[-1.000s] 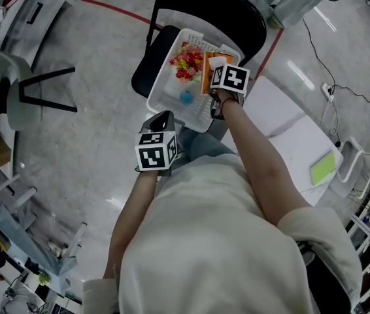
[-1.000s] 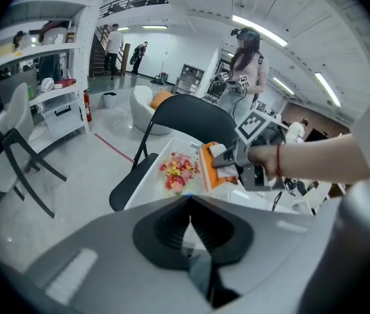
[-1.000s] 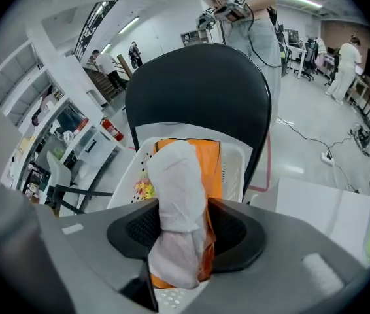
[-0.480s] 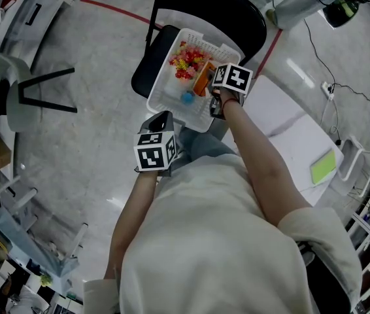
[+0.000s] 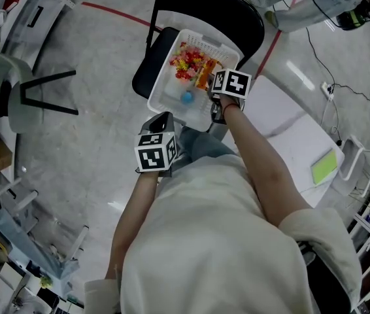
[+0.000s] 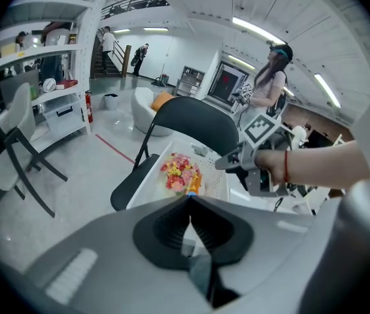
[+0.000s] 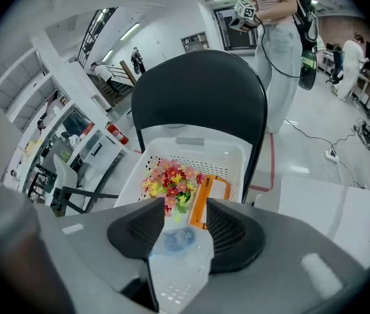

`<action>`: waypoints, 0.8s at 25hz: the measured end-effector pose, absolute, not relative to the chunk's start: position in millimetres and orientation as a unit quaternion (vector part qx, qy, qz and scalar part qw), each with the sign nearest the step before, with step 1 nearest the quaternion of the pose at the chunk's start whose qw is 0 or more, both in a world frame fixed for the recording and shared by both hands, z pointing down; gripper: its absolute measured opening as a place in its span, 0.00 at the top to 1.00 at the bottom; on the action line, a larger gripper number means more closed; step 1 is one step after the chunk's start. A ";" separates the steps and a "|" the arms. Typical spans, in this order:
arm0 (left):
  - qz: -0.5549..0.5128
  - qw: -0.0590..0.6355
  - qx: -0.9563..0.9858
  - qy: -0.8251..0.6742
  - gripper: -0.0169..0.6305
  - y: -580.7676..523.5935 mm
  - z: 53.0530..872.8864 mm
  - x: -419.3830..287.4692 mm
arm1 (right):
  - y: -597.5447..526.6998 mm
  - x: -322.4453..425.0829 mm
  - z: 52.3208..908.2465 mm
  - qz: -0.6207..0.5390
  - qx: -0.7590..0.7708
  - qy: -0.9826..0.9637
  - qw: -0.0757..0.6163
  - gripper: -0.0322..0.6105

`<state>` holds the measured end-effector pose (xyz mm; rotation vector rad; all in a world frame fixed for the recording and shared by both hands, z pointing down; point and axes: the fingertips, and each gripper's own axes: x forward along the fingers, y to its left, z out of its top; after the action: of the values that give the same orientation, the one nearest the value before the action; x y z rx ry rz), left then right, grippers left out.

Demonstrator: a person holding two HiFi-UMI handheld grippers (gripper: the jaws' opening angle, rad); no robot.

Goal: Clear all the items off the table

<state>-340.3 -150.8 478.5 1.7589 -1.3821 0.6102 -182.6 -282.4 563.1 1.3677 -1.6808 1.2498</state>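
A white basket (image 5: 157,102) rests on a black chair (image 5: 237,17). Inside it lie a bunch of red and yellow flowers (image 5: 186,63), an orange flat item (image 5: 204,77) and a blue bottle (image 5: 186,98). In the right gripper view the flowers (image 7: 168,178), the orange item (image 7: 208,198) and the bottle (image 7: 177,239) show below my right gripper (image 7: 185,214). That gripper hangs over the basket's near right side, open; its jaws have just been closing with nothing between them. My left gripper (image 6: 189,196) is shut and empty, held back near my body.
A white table (image 5: 289,136) stands to the right with a green flat item (image 5: 323,167) on it. A pale chair (image 5: 15,90) is on the left. A person (image 7: 283,31) stands behind the black chair. Cables run across the floor at right.
The orange item has left the right gripper and now lies in the basket beside the flowers. The right gripper drew back slightly. The left gripper has not moved.
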 end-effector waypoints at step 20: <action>0.230 0.383 0.710 -0.544 0.96 -122.9 466.9 -324.1 | -243.5 -176.3 522.7 0.405 0.510 -0.696 0.300 0.95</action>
<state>-324.1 -122.9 466.9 1.8096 -1.3882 0.5871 -176.3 -243.5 522.7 1.3550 -1.8487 1.0761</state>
